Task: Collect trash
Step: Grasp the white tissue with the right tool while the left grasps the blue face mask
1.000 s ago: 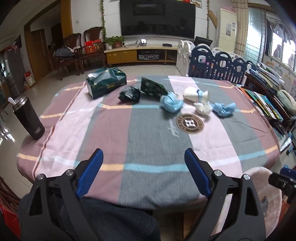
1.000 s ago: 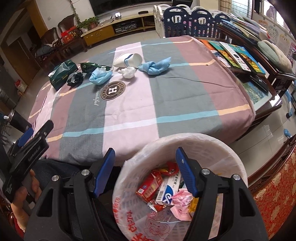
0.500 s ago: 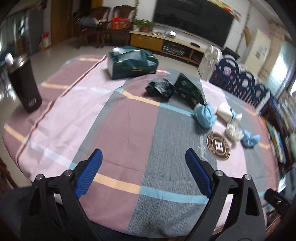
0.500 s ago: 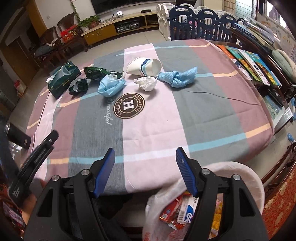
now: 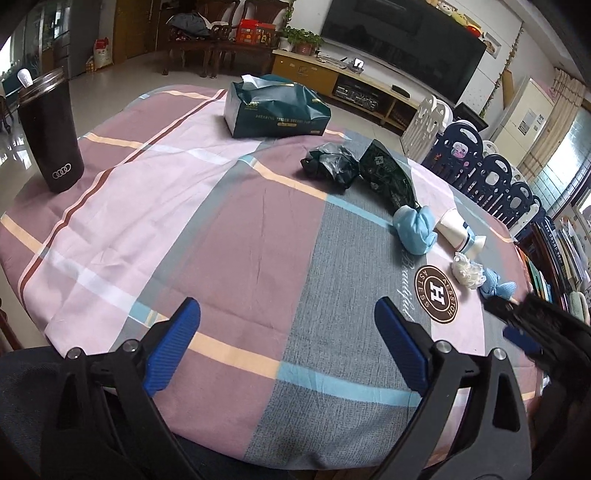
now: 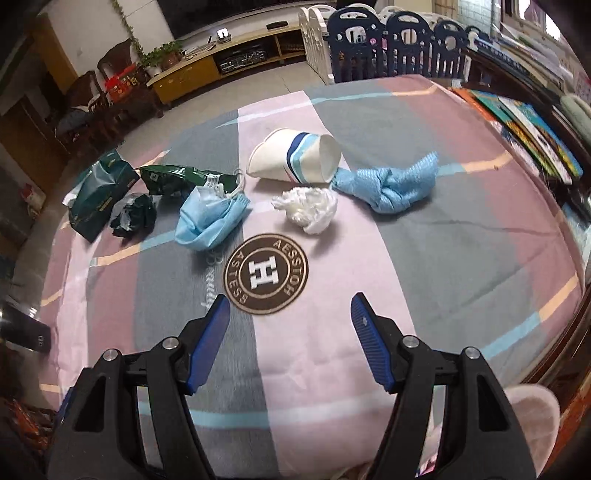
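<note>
Trash lies across the far part of the checked tablecloth [image 6: 424,258]. There is a blue face mask [image 6: 208,218] [image 5: 415,229], a tipped paper cup [image 6: 295,157] [image 5: 458,230], a white crumpled tissue [image 6: 308,206] [image 5: 467,271], a knotted blue cloth [image 6: 391,184] [image 5: 496,288], a dark green wrapper [image 6: 177,177] [image 5: 388,177] and a crumpled dark bag [image 6: 133,216] [image 5: 330,166]. My right gripper [image 6: 290,308] is open and empty, just short of the round logo [image 6: 266,273]. My left gripper [image 5: 286,317] is open and empty over the near table edge. The right gripper also shows in the left wrist view [image 5: 517,325].
A green tissue box [image 5: 275,107] [image 6: 98,199] stands at the far left. A black tumbler [image 5: 50,134] stands near the left edge. The white bin's rim [image 6: 532,410] shows at the lower right. Books [image 6: 524,118] and a blue fence [image 6: 391,35] lie beyond the table.
Both grippers have moved forward over the table. The right one left the bin and came closer to the trash. The left view has swung left. Both stay open.
</note>
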